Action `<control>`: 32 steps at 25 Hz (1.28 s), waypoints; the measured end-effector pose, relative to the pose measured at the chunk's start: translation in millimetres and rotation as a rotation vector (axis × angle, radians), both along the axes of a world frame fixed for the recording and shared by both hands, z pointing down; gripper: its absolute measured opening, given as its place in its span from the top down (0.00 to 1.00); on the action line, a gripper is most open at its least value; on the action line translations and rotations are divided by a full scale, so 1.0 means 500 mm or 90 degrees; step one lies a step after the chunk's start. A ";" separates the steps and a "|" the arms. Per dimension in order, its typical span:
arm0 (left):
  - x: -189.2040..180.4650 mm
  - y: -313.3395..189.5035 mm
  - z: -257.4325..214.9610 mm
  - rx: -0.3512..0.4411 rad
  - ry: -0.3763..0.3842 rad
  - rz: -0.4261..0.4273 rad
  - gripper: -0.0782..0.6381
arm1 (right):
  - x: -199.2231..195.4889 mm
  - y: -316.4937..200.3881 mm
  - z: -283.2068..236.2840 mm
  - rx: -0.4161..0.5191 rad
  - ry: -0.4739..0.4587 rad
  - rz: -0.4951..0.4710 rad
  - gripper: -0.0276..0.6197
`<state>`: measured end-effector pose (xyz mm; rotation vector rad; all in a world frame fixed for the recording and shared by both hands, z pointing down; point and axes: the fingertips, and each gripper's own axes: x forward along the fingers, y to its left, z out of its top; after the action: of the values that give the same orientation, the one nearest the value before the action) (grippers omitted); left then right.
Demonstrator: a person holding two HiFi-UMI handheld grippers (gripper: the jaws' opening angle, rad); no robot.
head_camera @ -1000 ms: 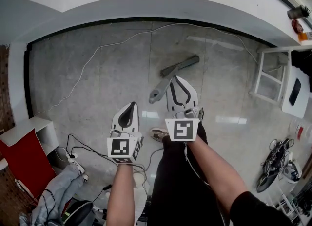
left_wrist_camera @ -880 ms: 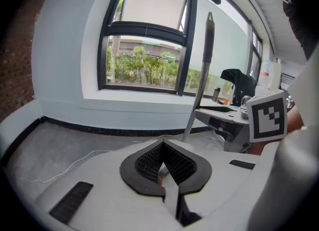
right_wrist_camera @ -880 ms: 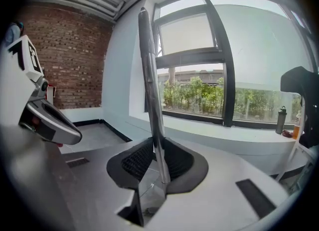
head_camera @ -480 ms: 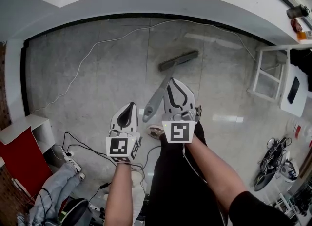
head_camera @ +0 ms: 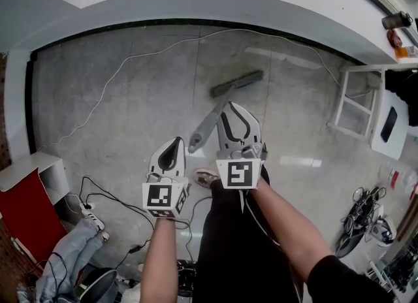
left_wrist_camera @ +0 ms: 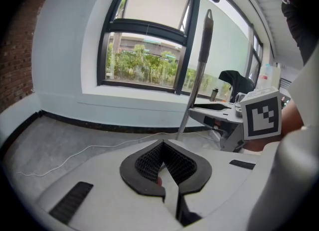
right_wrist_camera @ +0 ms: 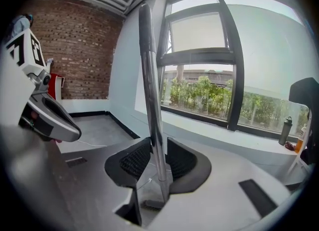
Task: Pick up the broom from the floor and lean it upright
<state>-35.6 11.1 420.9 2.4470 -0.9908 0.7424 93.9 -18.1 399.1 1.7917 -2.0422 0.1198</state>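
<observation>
Broom (head_camera: pixel 210 120) is raised near upright, brush head down on the speckled grey floor (head_camera: pixel 130 99); slim shiny metal pole, grey moulded grip on top. Right gripper (head_camera: pixel 230 107) fingers have just been opening, and the pole stands loose between the ribbed black pads. Left gripper (head_camera: pixel 175 142) fingers are together, empty. Leaning step, probably; next move needs a support for the pole.

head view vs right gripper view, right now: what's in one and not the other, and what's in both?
Head view only: the broom head down on the floor and the person's forearms. Right gripper view only: the brick wall, the window with greenery outside, and the broom handle standing between the jaws of the right gripper; those jaws have just been opening, and a gap shows beside the handle. Both: the handle, the left gripper, the floor.
</observation>
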 end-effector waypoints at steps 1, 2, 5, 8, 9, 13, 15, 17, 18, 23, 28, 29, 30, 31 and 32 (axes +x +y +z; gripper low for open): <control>0.002 0.000 0.001 -0.003 0.003 0.000 0.89 | 0.000 -0.001 -0.001 -0.003 0.003 -0.003 0.82; 0.004 0.001 0.002 -0.006 0.005 -0.001 0.89 | -0.001 -0.002 -0.001 -0.006 0.006 -0.007 0.82; 0.008 0.006 0.003 -0.009 0.005 -0.002 0.89 | -0.009 -0.001 -0.006 -0.006 0.011 -0.025 0.81; 0.012 0.010 0.004 -0.011 0.005 -0.003 0.89 | -0.012 0.003 -0.006 -0.007 0.016 -0.040 0.80; 0.013 0.010 0.005 -0.011 0.004 -0.004 0.89 | -0.012 0.005 -0.005 -0.010 0.018 -0.044 0.80; 0.024 0.004 0.004 -0.010 0.005 -0.003 0.89 | -0.011 0.008 0.000 -0.016 0.020 -0.055 0.80; 0.028 0.002 0.005 -0.010 0.003 -0.001 0.89 | -0.014 0.008 0.002 -0.019 0.018 -0.060 0.79; 0.033 0.002 0.006 -0.011 0.002 0.000 0.89 | -0.016 0.010 0.005 -0.022 0.017 -0.065 0.79; 0.035 0.004 0.006 -0.012 0.003 0.000 0.89 | -0.017 0.012 0.007 -0.023 0.016 -0.066 0.79; 0.046 0.009 0.010 -0.015 0.003 0.008 0.89 | -0.017 0.009 0.010 -0.017 0.011 -0.065 0.78; 0.044 0.011 0.015 -0.020 -0.002 0.013 0.89 | -0.036 0.000 0.038 -0.032 0.081 -0.124 0.73; 0.041 0.011 0.017 -0.021 -0.004 0.014 0.89 | -0.044 -0.003 0.045 -0.030 0.112 -0.146 0.71; 0.037 0.011 0.018 -0.021 -0.005 0.015 0.89 | -0.050 -0.007 0.048 -0.023 0.144 -0.166 0.71; 0.033 0.010 0.019 -0.021 -0.007 0.014 0.89 | -0.055 -0.011 0.049 -0.014 0.168 -0.183 0.73; 0.028 0.009 0.019 -0.021 -0.007 0.012 0.89 | -0.056 -0.015 0.047 -0.009 0.176 -0.197 0.81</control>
<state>-21.5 15.5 430.6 2.4294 -0.9541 0.7728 65.8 -25.4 422.7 1.3737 -2.0757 -0.1937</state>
